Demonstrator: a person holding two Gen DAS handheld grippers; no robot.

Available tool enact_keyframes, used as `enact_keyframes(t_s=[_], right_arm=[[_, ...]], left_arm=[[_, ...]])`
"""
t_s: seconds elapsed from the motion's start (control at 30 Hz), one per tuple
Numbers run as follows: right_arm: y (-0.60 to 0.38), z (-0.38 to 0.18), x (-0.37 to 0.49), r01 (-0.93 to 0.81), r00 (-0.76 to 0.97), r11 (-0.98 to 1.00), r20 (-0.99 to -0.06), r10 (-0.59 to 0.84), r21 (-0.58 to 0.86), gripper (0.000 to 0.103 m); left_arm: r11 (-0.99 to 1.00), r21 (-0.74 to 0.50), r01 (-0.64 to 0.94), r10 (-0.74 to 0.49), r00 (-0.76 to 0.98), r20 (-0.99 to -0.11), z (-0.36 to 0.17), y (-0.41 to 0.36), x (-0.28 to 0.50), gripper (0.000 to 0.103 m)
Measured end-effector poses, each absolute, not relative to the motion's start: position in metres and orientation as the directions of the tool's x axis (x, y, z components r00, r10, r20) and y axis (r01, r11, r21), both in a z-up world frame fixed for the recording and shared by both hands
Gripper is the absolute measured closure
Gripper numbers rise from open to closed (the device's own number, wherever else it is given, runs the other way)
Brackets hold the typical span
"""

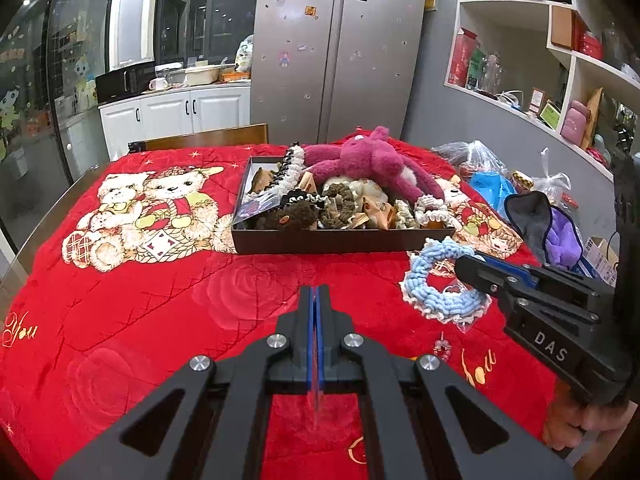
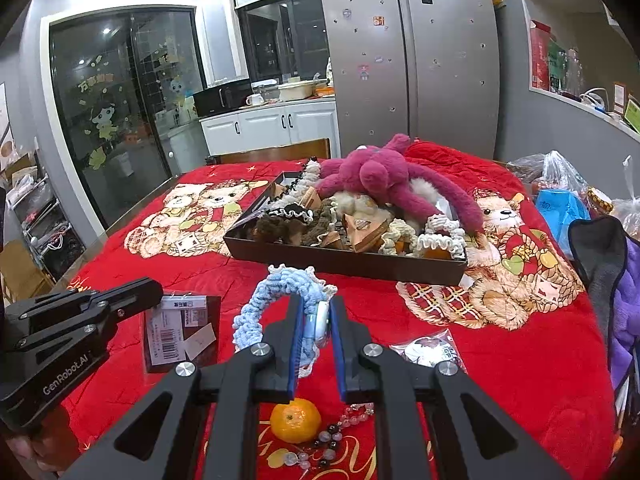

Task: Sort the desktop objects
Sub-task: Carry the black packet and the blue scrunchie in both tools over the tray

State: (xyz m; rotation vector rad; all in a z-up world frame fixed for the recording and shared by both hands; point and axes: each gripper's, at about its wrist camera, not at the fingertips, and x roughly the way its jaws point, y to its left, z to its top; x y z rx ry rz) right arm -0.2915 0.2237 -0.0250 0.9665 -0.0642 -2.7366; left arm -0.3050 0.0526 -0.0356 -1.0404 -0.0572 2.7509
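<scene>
The right gripper point(image 2: 314, 322) is clamped on a pale blue crocheted scrunchie with white trim point(image 2: 280, 292), lifted above the red plush tablecloth point(image 2: 500, 360). Below it lie a small orange mandarin point(image 2: 295, 420) and a bead bracelet point(image 2: 328, 436). The left gripper point(image 1: 315, 300) is closed on a thin clear packet point(image 1: 316, 400). Beyond sits the dark rectangular tray point(image 2: 340, 262), heaped with scrunchies and a magenta plush toy point(image 2: 380, 176).

Black left claw point(image 1: 316, 292), blue pads, silver screws, right claw point(image 2: 315, 312) marked "DAS"
</scene>
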Motion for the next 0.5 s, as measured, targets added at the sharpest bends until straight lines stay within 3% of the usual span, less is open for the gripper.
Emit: enact_keyframes(t_s=[0.5], right_arm=[[0.217,-0.016,-0.321,0.191,-0.757,-0.972,-0.611,-0.233,0.134,0.089]], left_arm=[[-0.979,-0.096,-0.179,0.198,-0.733,-0.651,-0.017,0.056,-0.359,0.102]])
